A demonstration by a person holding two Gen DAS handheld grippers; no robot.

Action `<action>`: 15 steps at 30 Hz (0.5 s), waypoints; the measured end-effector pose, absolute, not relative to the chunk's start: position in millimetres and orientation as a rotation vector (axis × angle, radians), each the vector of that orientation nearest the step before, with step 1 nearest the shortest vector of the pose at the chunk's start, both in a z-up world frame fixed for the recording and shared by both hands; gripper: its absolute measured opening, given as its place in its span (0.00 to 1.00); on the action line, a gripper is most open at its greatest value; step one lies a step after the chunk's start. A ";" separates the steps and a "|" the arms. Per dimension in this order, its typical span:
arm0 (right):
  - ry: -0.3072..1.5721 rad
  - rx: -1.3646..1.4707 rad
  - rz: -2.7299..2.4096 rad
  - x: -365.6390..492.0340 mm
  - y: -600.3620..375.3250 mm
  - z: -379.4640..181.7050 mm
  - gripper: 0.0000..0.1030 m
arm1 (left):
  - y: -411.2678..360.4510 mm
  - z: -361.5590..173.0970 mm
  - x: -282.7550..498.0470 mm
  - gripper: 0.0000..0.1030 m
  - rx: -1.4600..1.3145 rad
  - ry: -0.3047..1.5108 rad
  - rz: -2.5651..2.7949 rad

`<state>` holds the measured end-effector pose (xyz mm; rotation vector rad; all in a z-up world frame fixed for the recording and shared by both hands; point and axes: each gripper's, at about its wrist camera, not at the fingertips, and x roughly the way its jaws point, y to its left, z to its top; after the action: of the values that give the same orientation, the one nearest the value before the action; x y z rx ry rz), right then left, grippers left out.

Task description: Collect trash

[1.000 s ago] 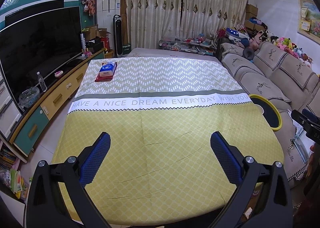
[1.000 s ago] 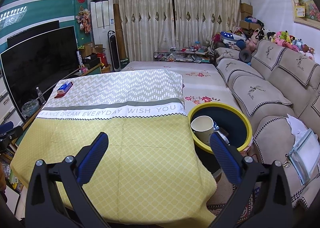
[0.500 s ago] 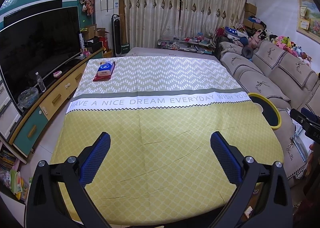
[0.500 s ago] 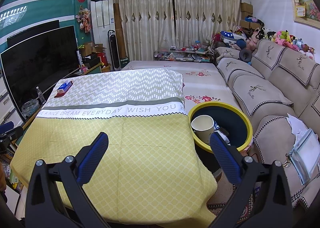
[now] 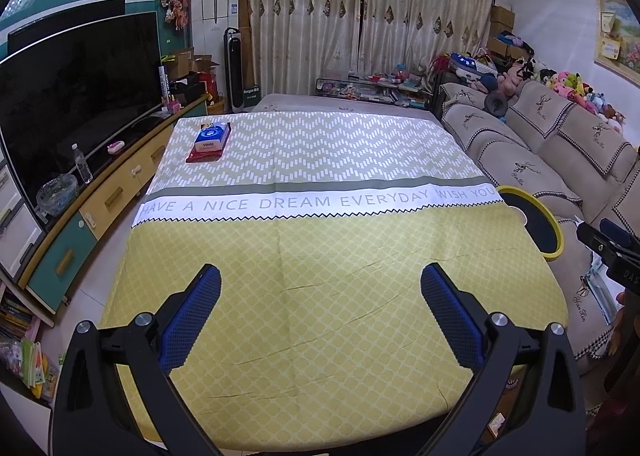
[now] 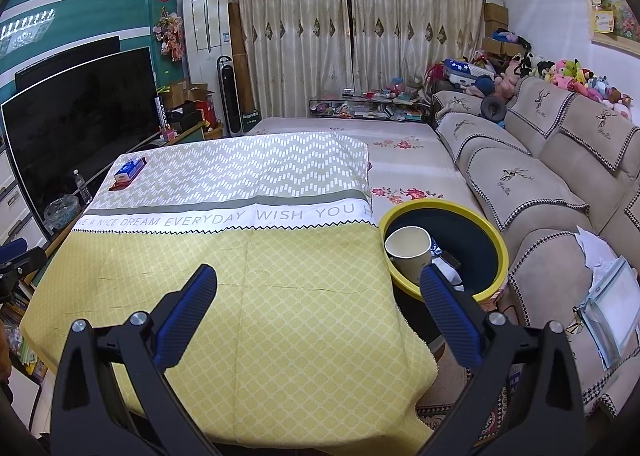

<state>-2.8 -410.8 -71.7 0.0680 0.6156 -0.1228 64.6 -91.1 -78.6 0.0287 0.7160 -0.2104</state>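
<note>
Hovering over desk [image 5: 320, 296], your left gripper [image 5: 320, 284] and right gripper [image 6: 318, 282] gape wide, empty. Cloth [image 6: 240, 256] reads "HAVE A NICE DREAM EVERYDAY WISH YOU". Paper cup [image 6: 408, 252] inside bin [image 6: 500, 240].

Tablecloth [image 5: 320, 276] bare ahead; tissue pack [image 5: 210, 138] far corner.

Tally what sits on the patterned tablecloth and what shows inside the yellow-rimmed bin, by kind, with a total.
Tissue pack on the tablecloth: 1
Red tray under the pack: 1
Paper cup in the bin: 1
White crumpled trash in the bin: 1, partly hidden
Dark item in the bin: 1, unclear
Total: 5
</note>
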 end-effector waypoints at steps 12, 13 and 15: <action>0.618 0.067 -0.122 -2.3 -409.9 -71.9 0.94 | -94.3 -78.4 64.9 0.96 0.051 0.719 -0.210; 0.619 0.067 -0.122 -2.4 -409.9 -71.9 0.94 | -95.3 -78.4 65.1 0.96 0.056 0.718 -0.210; 0.618 0.067 -0.121 -2.3 -409.7 -71.8 0.94 | -96.5 -78.2 65.3 0.96 0.060 0.716 -0.214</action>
<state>-2.3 -409.7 -71.8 0.0668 0.6185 -0.1212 65.3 -96.5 -78.2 0.0598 0.7160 -0.2139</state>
